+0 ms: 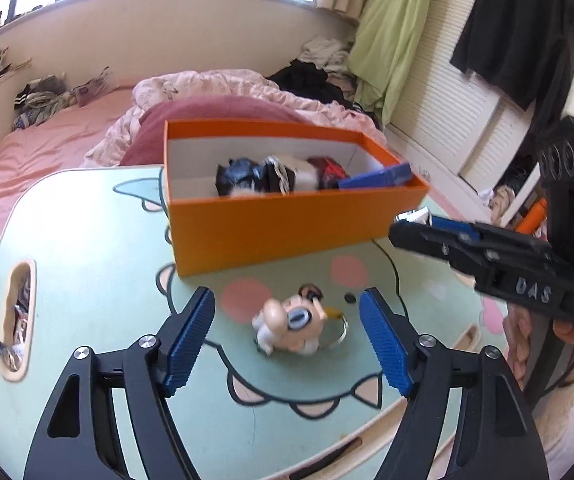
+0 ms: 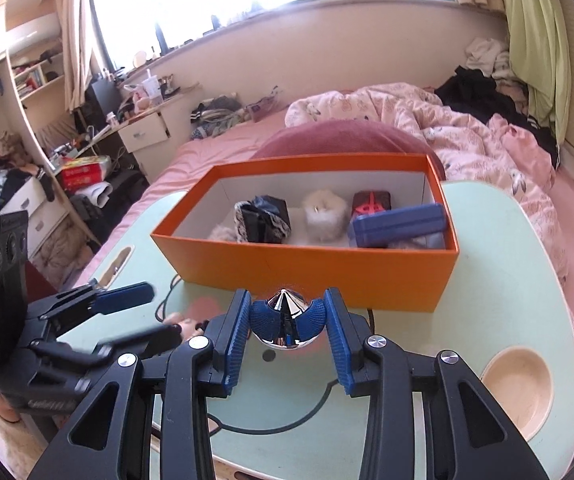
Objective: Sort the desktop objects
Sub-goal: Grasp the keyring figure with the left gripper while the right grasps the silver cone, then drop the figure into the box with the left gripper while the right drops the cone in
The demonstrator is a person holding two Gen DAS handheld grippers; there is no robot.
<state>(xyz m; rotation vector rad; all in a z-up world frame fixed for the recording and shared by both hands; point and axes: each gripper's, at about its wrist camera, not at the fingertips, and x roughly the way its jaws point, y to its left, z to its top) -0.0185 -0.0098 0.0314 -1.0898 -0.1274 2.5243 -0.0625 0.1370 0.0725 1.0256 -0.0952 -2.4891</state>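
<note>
An orange box (image 1: pixel 287 224) stands on the pale green cartoon table (image 1: pixel 87 240); it holds a black item, a white fluffy item, a red item and a blue case (image 2: pixel 397 224). A small pig figure keychain (image 1: pixel 291 326) lies on the table between the fingers of my open left gripper (image 1: pixel 287 340). My right gripper (image 2: pixel 285 328) is shut on a blue and chrome spinning top (image 2: pixel 285 318), held above the table in front of the orange box (image 2: pixel 307 268). The right gripper also shows at the right of the left wrist view (image 1: pixel 427 236).
The table stands on a bed with pink sheets (image 1: pixel 47 148) and a rumpled quilt (image 2: pixel 447 120). The table has a slot handle (image 1: pixel 17 320) at its left and a round cup recess (image 2: pixel 517 388) at its right. Shelves and clutter (image 2: pixel 47 140) stand beyond the bed.
</note>
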